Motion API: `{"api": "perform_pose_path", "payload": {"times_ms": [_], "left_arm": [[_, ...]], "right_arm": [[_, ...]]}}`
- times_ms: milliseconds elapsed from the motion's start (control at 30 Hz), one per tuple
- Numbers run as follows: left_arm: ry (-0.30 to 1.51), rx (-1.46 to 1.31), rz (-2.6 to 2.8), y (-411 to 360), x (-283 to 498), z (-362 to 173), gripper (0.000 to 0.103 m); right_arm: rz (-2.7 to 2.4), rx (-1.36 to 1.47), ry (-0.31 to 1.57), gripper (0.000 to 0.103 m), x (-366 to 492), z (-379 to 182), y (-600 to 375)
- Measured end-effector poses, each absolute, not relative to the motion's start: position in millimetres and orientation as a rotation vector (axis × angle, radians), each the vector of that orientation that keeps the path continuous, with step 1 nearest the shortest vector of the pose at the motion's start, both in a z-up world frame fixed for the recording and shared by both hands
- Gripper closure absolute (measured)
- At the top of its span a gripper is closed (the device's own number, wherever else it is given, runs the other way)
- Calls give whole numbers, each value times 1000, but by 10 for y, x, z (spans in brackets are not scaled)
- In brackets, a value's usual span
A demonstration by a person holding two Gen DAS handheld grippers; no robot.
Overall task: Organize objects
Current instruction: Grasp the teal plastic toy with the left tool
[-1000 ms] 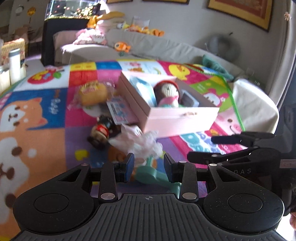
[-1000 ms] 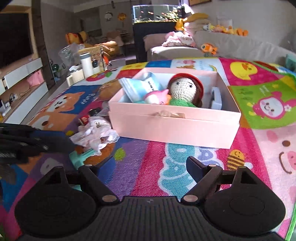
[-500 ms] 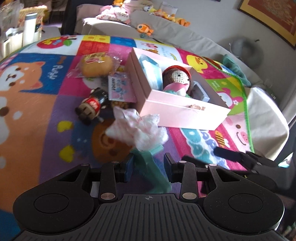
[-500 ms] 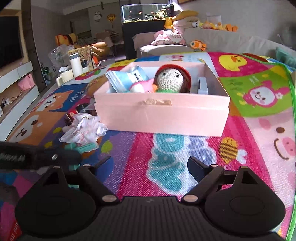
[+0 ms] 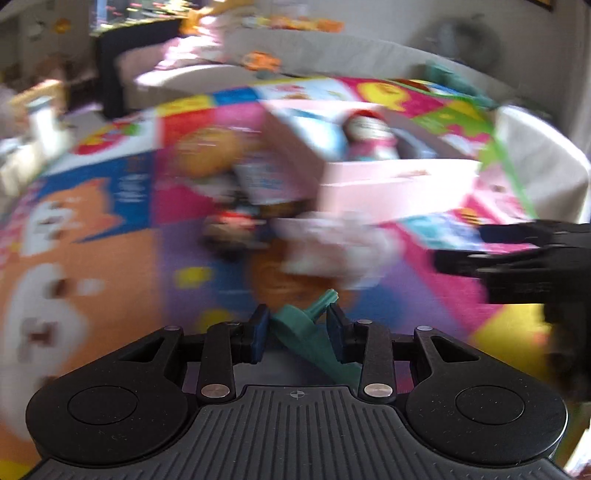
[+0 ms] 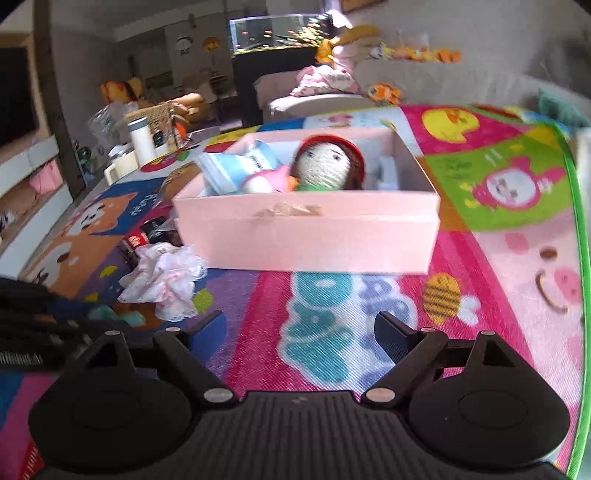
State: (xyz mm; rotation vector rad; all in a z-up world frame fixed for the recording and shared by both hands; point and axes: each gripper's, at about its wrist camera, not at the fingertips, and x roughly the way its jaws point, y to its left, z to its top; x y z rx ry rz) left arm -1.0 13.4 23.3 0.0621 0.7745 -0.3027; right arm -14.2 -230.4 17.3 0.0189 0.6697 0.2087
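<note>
My left gripper (image 5: 298,325) is shut on a teal plastic toy (image 5: 310,332) and holds it above the play mat; this view is motion-blurred. A pink open box (image 6: 310,229) sits on the mat ahead and holds a crocheted doll (image 6: 325,166), a blue packet (image 6: 236,166) and a pink toy (image 6: 266,181). A white frilly cloth (image 6: 162,277) lies left of the box and shows in the left wrist view (image 5: 332,247). My right gripper (image 6: 299,328) is open and empty, low over the mat in front of the box.
A wrapped bun (image 5: 203,155), a card packet (image 5: 266,181) and a small dark figure (image 5: 232,225) lie left of the box. A sofa with soft toys (image 6: 369,88), a fish tank (image 6: 277,33) and a white flask (image 6: 142,140) stand behind. The left gripper's dark body (image 6: 26,332) is at the left.
My left gripper has swung fast with the teal toy, blurring its view. The frilly cloth stays on the mat. My right gripper has shifted slightly relative to the box and stays open.
</note>
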Motion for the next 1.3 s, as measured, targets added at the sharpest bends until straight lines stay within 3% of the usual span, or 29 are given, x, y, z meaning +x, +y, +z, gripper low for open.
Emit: {"api": "perform_pose_path", "payload": {"times_ms": [133,333,633,700,733,867,1300], "left_arm": [[746,-15,-101,680,84,238,67],[731,-126,-77,1105,51,256,69],[692,-184,-108,1266,-294,343,69],[694,-221,-96,1344,-357,388,70],[702,-244,-97,1368,-386,402,71],[762,-303,-165,1304,-488,394,72],[767,-146,-148,559,197,212,72]], "right_arm": [[294,-66,627,17,-159,350,-1997],[452,-227,565,43,-106,553,-1179],[365,-236,676,45,621,328,-481],[373,-265,661,56,598,297,-442],[396,-273,672,71,570,294,-430],[447,-306,695,91,363,243,-485],[440,-270,671,91,-335,302,-1320]]}}
